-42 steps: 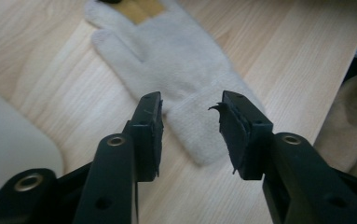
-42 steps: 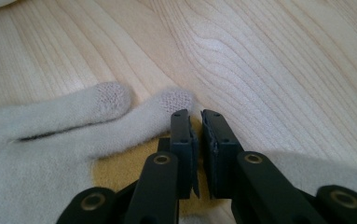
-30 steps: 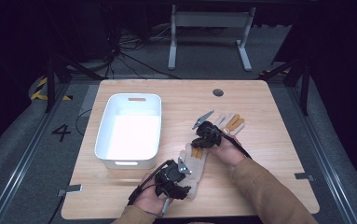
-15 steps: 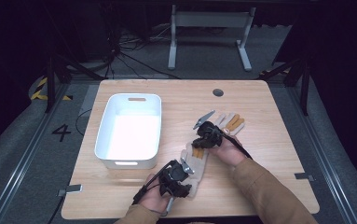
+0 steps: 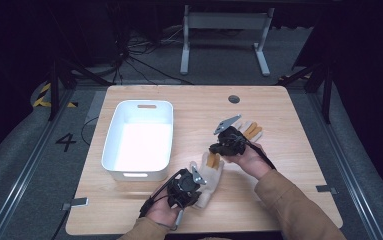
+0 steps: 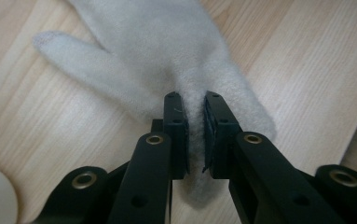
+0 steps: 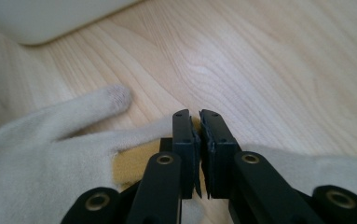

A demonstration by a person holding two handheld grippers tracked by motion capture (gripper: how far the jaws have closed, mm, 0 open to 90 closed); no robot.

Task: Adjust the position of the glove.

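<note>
Lying lengthwise at lower centre of the high view, just right of the white bin: a pale work glove, long axis running from lower left to upper right. Pinched at its near cuff end by the left gripper, jaws nearly closed on the fabric; gripped at the far finger end by the right gripper, jaws almost shut on a tan-edged fold. Second glove beyond, on the worktop.

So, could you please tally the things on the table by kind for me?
Work gloves: 2 (near glove, far glove)
White bins: 1 (bin)
Total: 3
</note>
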